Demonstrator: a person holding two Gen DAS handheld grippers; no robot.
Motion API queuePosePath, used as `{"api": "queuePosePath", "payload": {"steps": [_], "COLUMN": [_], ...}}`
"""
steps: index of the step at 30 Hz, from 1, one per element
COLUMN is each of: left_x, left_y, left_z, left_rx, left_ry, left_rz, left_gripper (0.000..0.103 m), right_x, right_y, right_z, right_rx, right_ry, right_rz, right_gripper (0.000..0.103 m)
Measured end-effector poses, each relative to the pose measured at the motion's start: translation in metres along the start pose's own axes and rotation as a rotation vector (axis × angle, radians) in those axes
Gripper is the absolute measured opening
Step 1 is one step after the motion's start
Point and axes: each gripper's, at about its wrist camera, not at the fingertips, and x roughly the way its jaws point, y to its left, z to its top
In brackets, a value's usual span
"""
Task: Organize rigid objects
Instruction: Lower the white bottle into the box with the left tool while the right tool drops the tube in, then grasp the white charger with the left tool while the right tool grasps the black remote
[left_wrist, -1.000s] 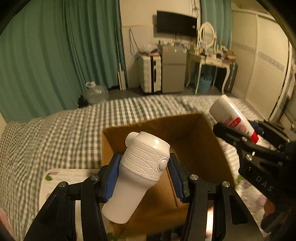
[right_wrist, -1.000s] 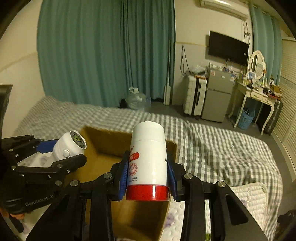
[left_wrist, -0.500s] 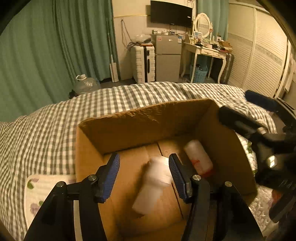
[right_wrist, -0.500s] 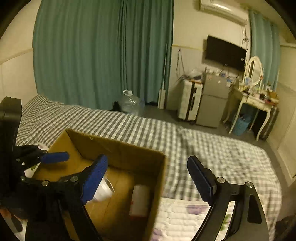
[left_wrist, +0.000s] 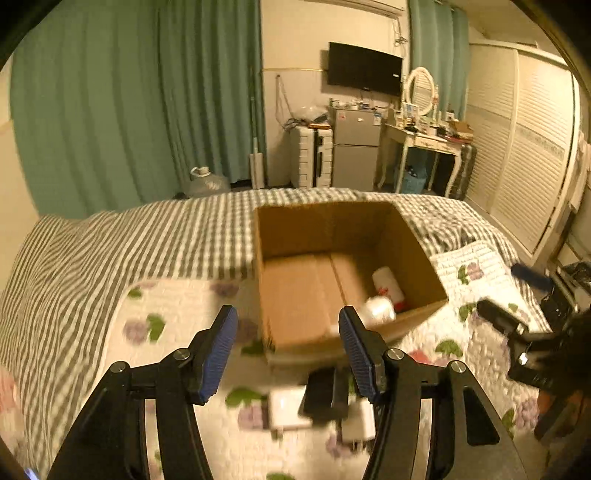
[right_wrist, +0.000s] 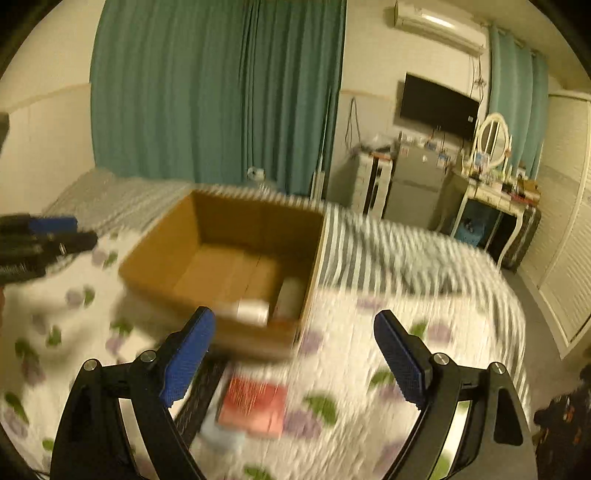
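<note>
An open cardboard box (left_wrist: 325, 229) stands on the bed. Inside it, at the near right corner, lie a white ribbed cup (left_wrist: 378, 310) and a white bottle with a red cap (left_wrist: 388, 286). My left gripper (left_wrist: 288, 350) hangs in front of the box, its jaws opening with nothing between them. Seen from the right wrist, the box (right_wrist: 258, 221) holds the cup (right_wrist: 253, 310) and the bottle (right_wrist: 290, 299). My right gripper (right_wrist: 295, 354) is open wide and empty, short of the box's near corner. Each gripper also shows in the other's view: the right gripper (left_wrist: 517, 297) and the left gripper (right_wrist: 55, 230).
On the flowered quilt (left_wrist: 173, 314) in front of the box lie a black flat object (left_wrist: 325, 395), two white blocks (left_wrist: 288, 410) and a red flat box (right_wrist: 255, 404). A checked blanket (left_wrist: 147, 240) covers the far side of the bed. Curtains, a suitcase, a fridge and a dressing table stand beyond.
Both grippers opened and let go: the cup and the bottle dropped into the box. Both hands then drew back from the box, so it now sits farther ahead.
</note>
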Motion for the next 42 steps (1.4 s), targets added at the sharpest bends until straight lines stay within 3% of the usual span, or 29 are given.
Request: {"api": "queuePosePath", "payload": {"steps": [3,7,14,18,21,28,33,36,42], "left_x": [0.000,0.035,0.061,0.070,0.068,0.063,0.064,0.066,0.069], "left_y": [0.000,-0.009,-0.005,0.002,0.004,0.006,0.008,0.009,0.010], "left_z": [-0.032,-0.073,-0.107,-0.126,-0.127,-0.124,-0.125,-0.125,-0.128], "left_rx": [-0.036,-0.019,-0.014,-0.043,-0.051,-0.066,-0.077,-0.083,-0.081], "left_ry": [-0.007,0.088,0.173,0.236,0.230,0.215,0.224,0.233,0.245], "left_rz": [0.029,0.051,0.032,0.036,0.039,0.024,0.020,0.019,0.013], "left_gripper": [0.060,0.060,0.060,0.060,0.060,0.060,0.060,0.060,0.060], "right_x": [0.006,0.020,0.045,0.064,0.076,0.085,0.102,0.125,0.118], "right_y": [0.005,0.021,0.070,0.078,0.078,0.094,0.103,0.090,0.088], "right_z": [-0.026,-0.051,-0.077,-0.081,-0.087,-0.086,-0.082,-0.083,-0.084], "right_rx": [0.009,-0.001,-0.120,-0.119,-0.110,-0.144,-0.140,-0.039,-0.005], "right_ry": [0.058,0.151,0.252,0.306,0.343,0.331,0.329,0.406,0.431], "right_rz": [0.006,0.030,0.077,0.110,0.109,0.128,0.129,0.192,0.232], "right_gripper": [0.088,0.088,0.088,0.067,0.052,0.034,0.032,0.030,0.030]}}
